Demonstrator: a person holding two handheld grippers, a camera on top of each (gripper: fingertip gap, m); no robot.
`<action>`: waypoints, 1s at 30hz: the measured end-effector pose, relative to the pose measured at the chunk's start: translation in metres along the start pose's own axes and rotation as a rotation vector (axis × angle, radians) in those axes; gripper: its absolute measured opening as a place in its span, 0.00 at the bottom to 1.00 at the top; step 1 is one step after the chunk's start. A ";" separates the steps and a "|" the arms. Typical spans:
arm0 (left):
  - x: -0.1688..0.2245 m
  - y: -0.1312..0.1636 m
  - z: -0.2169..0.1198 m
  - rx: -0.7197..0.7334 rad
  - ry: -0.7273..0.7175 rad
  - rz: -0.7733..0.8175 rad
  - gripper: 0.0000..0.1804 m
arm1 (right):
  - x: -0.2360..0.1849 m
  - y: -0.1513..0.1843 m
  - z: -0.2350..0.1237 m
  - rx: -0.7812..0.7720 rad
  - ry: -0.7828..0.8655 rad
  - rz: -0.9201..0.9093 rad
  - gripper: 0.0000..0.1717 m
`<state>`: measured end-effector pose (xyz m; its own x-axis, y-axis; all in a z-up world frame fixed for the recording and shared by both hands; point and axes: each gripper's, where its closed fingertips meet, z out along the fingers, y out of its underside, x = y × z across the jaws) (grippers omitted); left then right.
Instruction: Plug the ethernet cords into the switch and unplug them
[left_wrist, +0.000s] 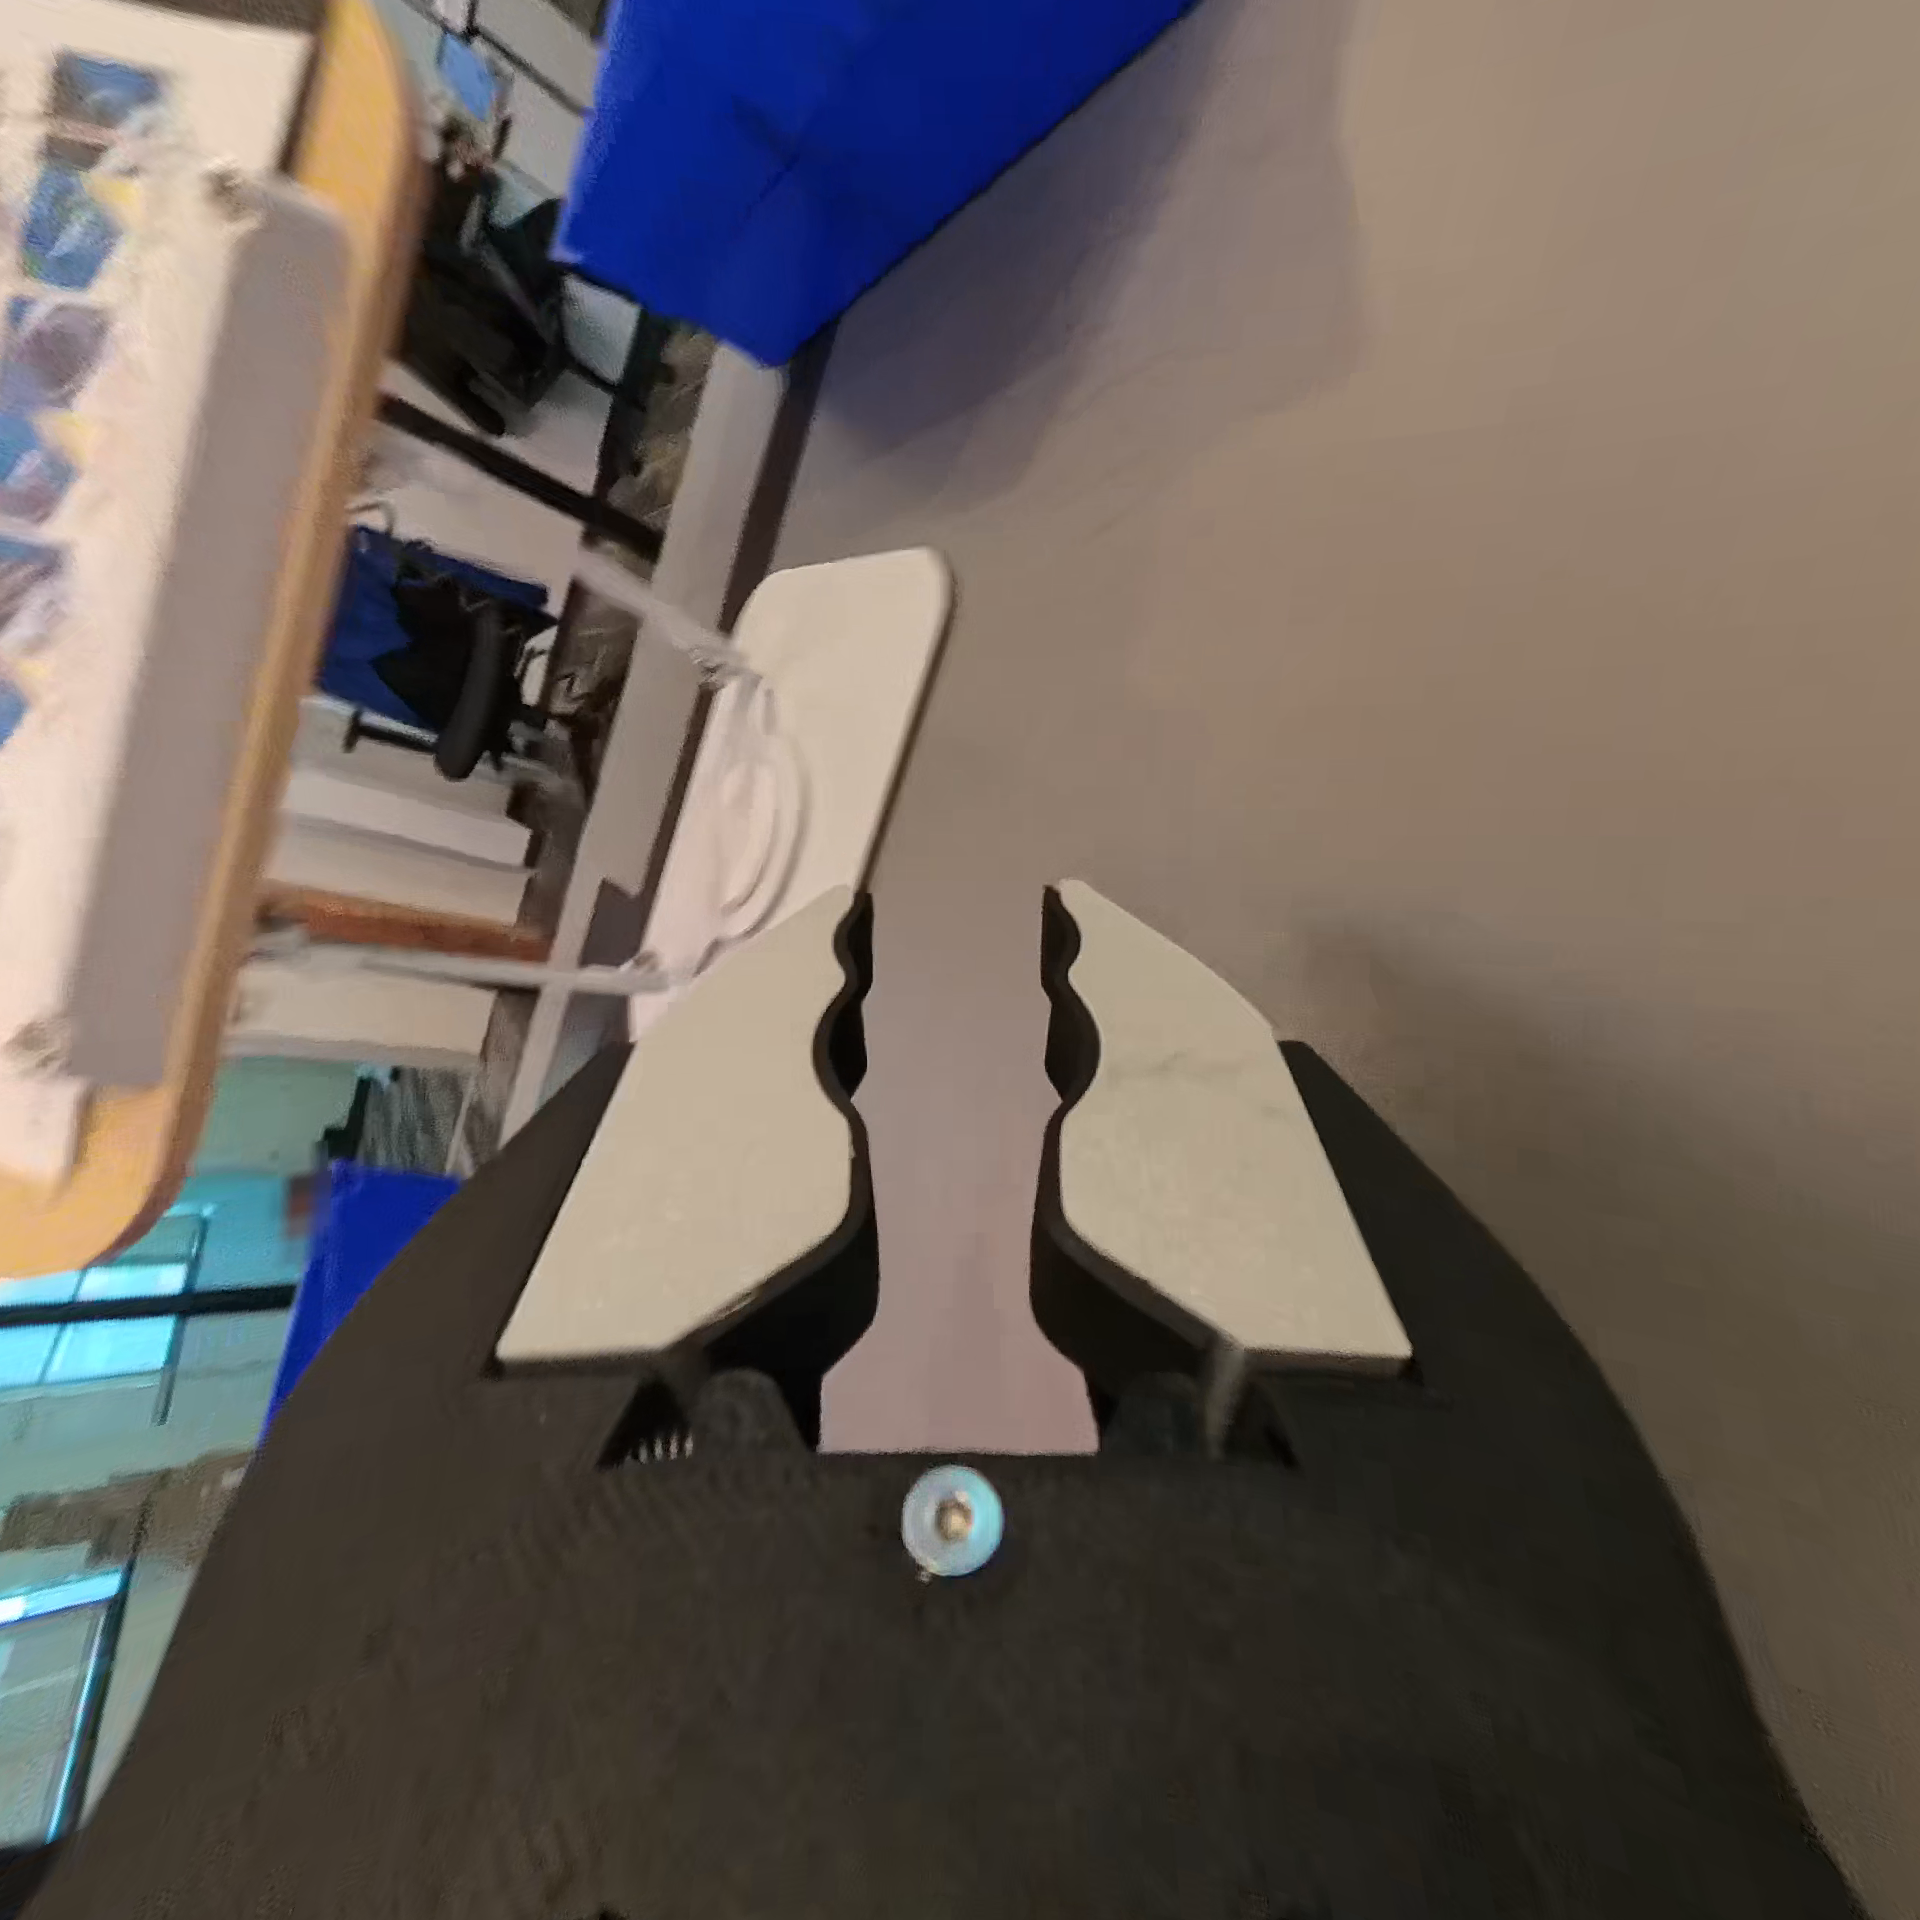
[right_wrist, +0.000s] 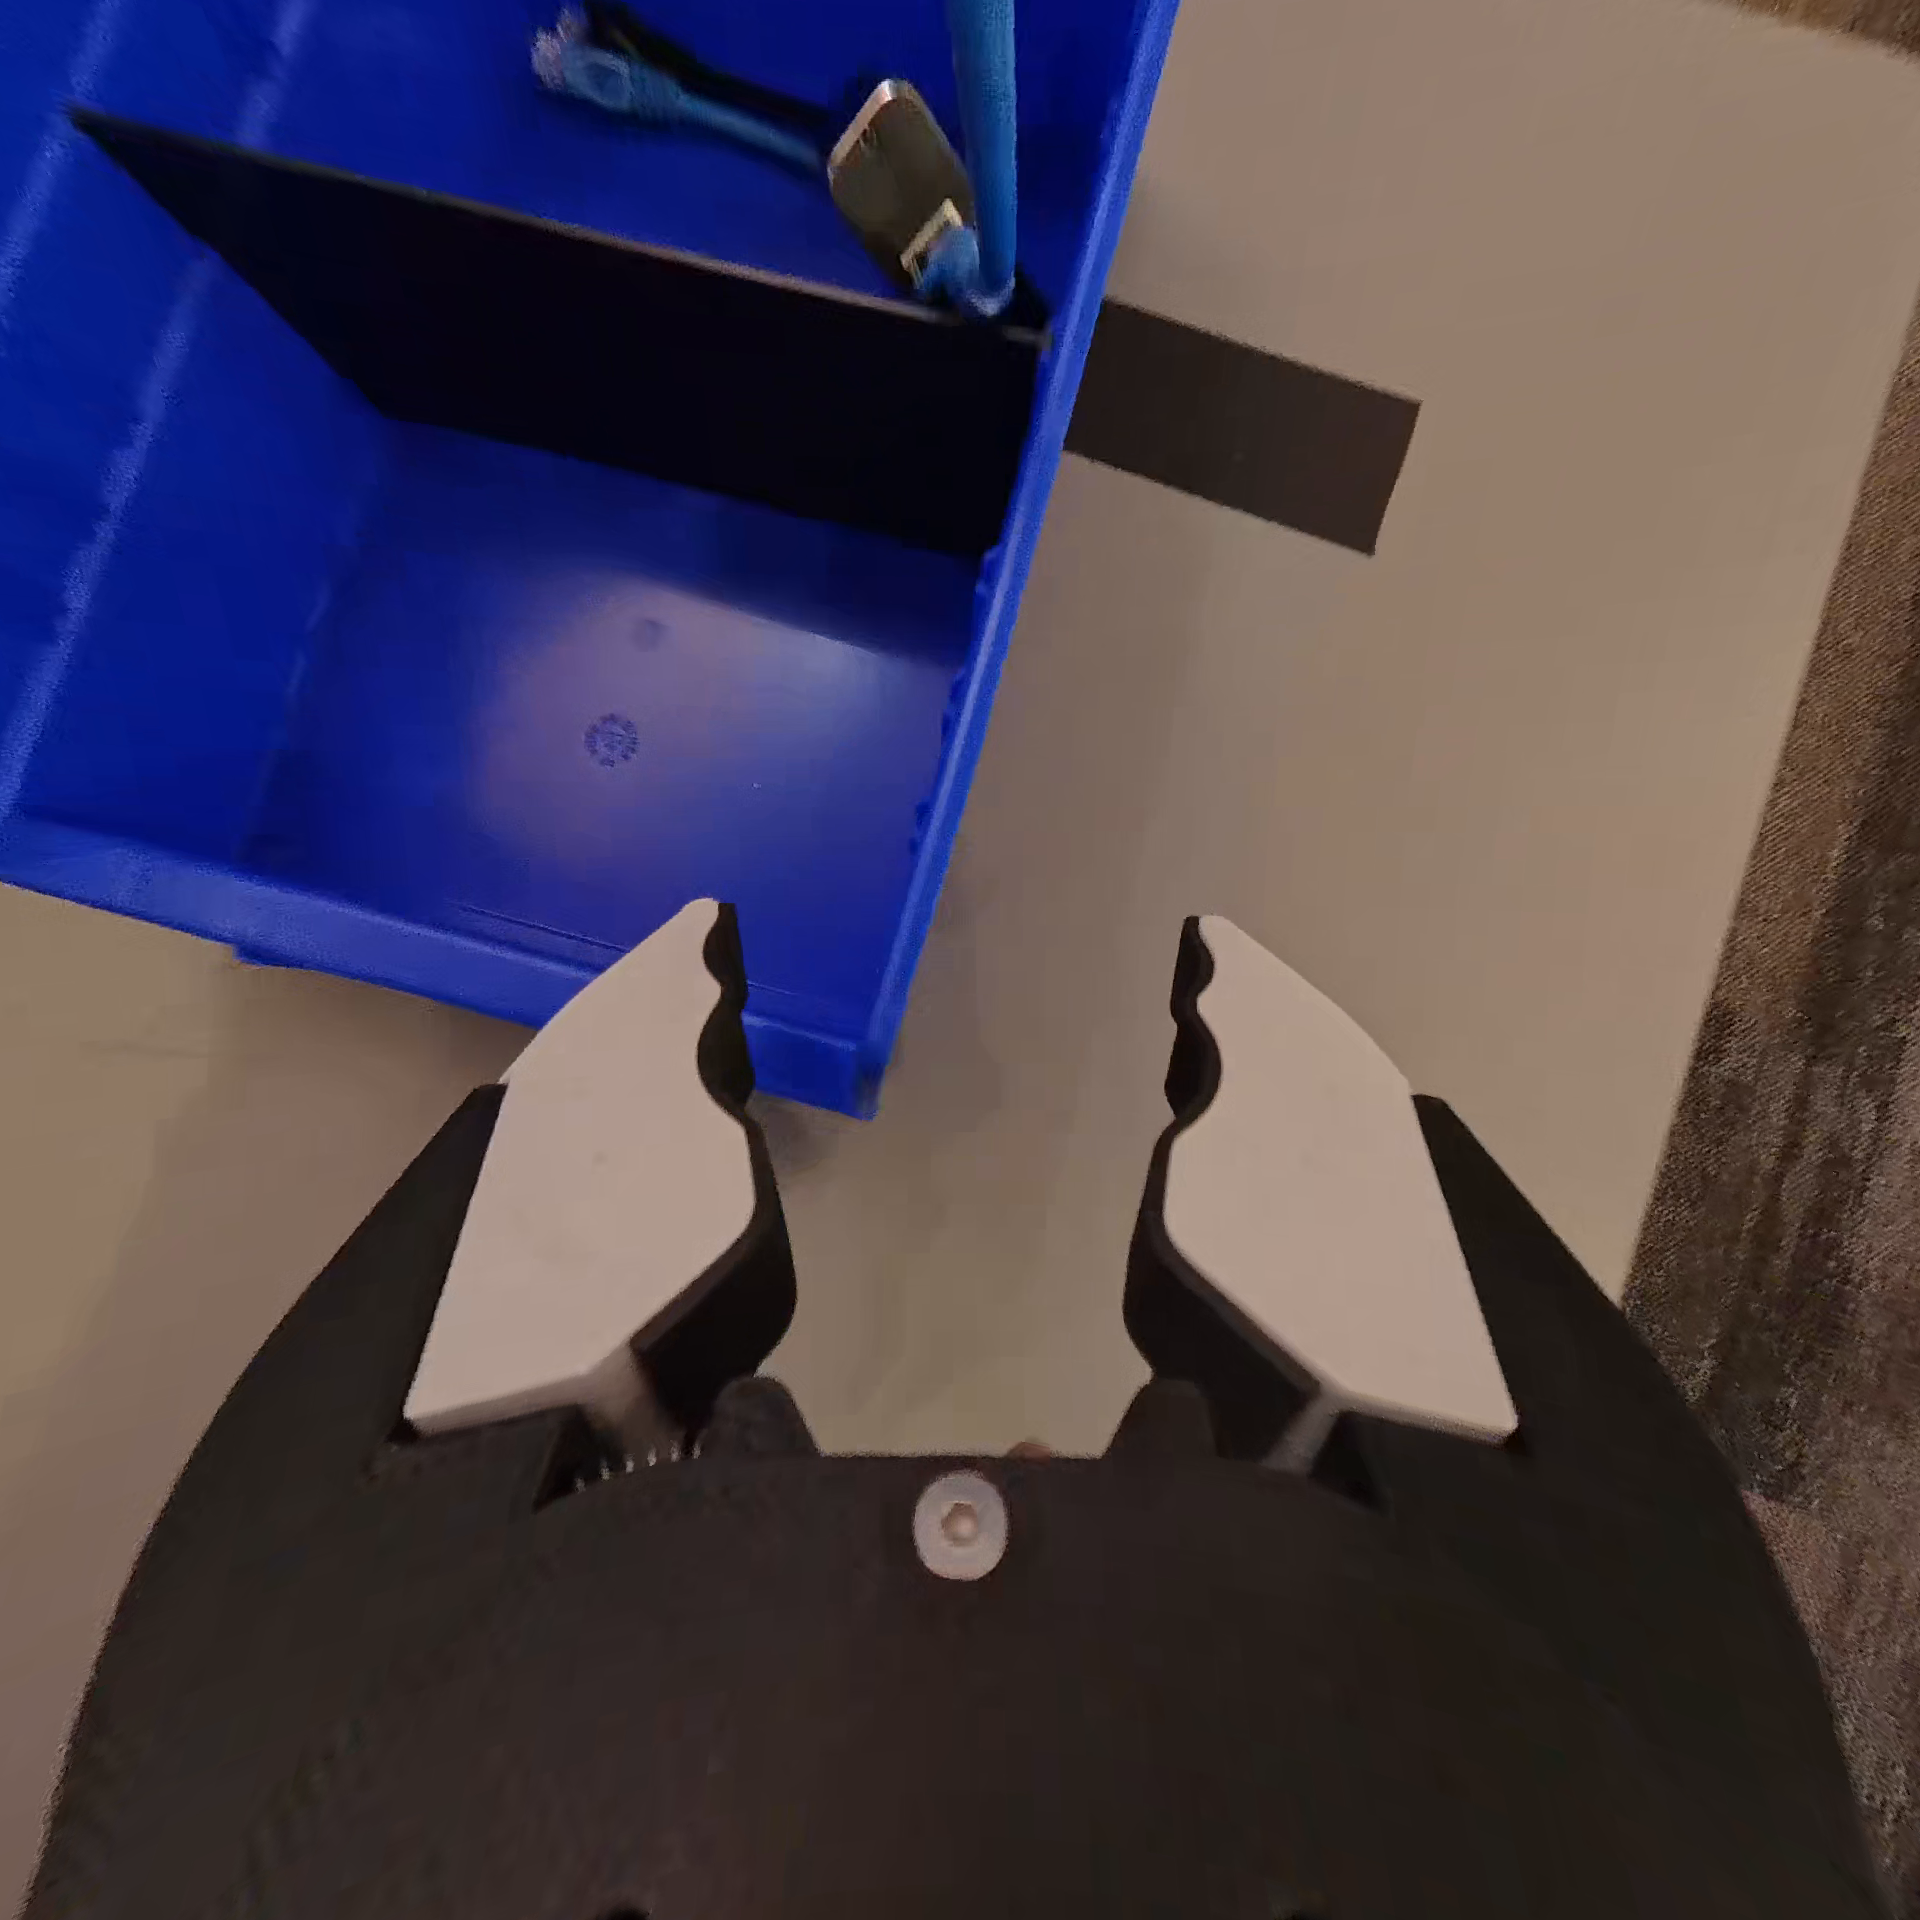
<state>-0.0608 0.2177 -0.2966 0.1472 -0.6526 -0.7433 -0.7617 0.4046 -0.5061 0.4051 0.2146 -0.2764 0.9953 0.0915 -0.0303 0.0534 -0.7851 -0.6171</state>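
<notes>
In the left wrist view a flat white switch lies on the grey table near its edge. A white cord loops on it, with a clear plug at its far end. My left gripper is open and empty, just short of the switch. In the right wrist view my right gripper is open and empty above the near right corner of a blue bin. Blue ethernet cords and a small silvery device lie in the bin's far compartment.
A black divider splits the bin, and its near compartment holds nothing. A black tape strip lies on the table right of the bin. Carpet runs past the table's right edge. The bin also shows in the left wrist view.
</notes>
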 end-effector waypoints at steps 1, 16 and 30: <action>-0.016 0.006 -0.008 -0.018 -0.038 -0.011 0.17 | 0.001 0.003 0.008 -0.011 -0.008 0.007 0.46; -0.236 0.294 -0.165 -0.651 -0.527 -0.506 0.46 | -0.003 0.010 0.035 -0.143 -0.070 0.027 0.04; -0.175 0.378 -0.101 -0.410 0.078 -1.296 0.15 | -0.021 0.032 -0.014 -0.285 -0.117 -0.019 0.03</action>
<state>-0.4377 0.4200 -0.3139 0.8688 -0.4548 0.1958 -0.2379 -0.7302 -0.6405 0.3875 0.1792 -0.2849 0.9788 0.1650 -0.1212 0.1091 -0.9214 -0.3731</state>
